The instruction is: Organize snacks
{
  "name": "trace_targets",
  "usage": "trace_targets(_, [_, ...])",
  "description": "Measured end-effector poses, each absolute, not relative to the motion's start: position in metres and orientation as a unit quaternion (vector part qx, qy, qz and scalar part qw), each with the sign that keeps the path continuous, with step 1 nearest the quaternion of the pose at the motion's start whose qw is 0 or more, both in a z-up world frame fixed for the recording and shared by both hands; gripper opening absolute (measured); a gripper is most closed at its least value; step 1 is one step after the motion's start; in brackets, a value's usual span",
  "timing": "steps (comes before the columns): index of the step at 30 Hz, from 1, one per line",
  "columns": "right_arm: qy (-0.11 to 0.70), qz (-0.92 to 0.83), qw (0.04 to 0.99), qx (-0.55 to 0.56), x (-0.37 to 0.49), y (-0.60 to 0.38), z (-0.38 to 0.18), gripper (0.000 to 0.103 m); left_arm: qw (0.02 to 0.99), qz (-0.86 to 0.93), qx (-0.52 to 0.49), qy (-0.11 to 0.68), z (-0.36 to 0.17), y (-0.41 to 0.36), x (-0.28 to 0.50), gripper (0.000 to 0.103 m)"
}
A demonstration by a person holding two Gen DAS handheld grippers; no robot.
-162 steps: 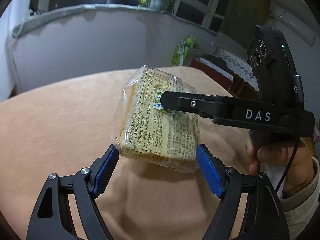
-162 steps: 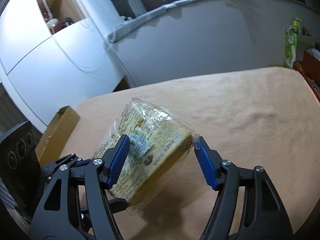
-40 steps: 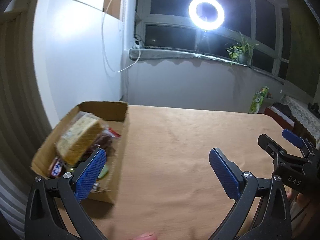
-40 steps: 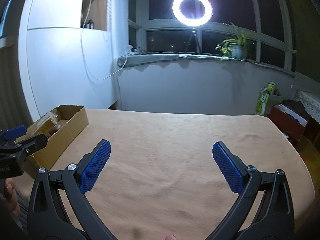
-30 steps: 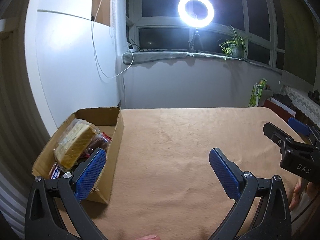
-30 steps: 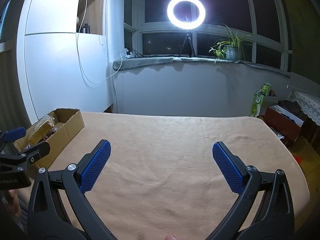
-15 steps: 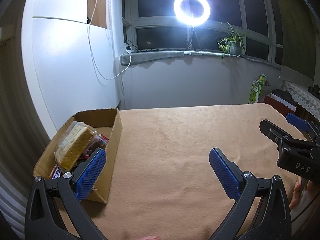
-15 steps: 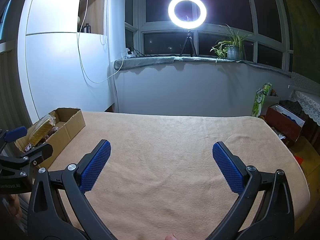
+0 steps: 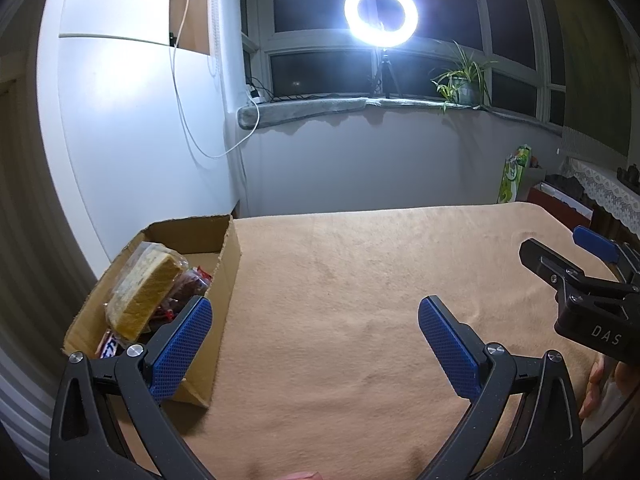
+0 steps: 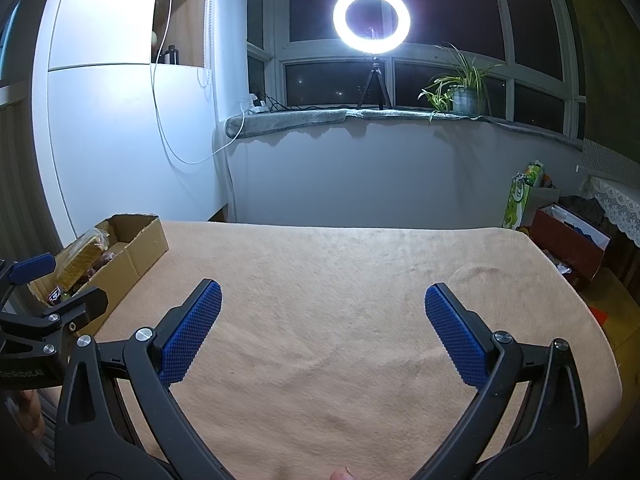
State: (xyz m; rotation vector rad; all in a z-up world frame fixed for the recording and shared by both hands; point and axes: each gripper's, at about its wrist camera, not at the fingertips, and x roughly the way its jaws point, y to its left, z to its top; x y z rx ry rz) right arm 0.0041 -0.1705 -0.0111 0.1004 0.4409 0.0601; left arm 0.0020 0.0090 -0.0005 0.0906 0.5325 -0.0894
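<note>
A brown cardboard box [image 9: 230, 252] [image 10: 138, 246] stands at the left edge of the tan-covered table [image 9: 360, 280] [image 10: 340, 280]. Inside it a wrapped loaf of sliced bread [image 9: 144, 292] [image 10: 82, 254] leans on several other snack packets [image 9: 188, 284]. My left gripper [image 9: 316, 344] hovers open over the table's near side, its left finger close to the box's near corner. My right gripper [image 10: 324, 332] is open too, above the bare cloth with nothing between its fingers. Each gripper shows at the other view's edge.
A ring light [image 10: 371, 15] on a small tripod and a potted plant [image 10: 460, 88] stand on the window ledge. A green bag [image 10: 520, 196] and a red box [image 10: 568, 240] sit beyond the table's right edge. White cabinets stand behind the box.
5.4 s ago both grippers were at the bread pack over the table; the bread now lies in the box. Over the last second both grippers have stayed open and the views barely shifted.
</note>
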Motion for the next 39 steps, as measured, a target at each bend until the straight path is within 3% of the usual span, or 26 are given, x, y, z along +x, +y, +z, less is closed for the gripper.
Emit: trace_targets(39, [0.225, 0.03, 0.973, 0.051, 0.0073, -0.173, -0.0156, 0.103, 0.96, -0.044, 0.047, 0.272, -0.0091, 0.0122, 0.0053, 0.103])
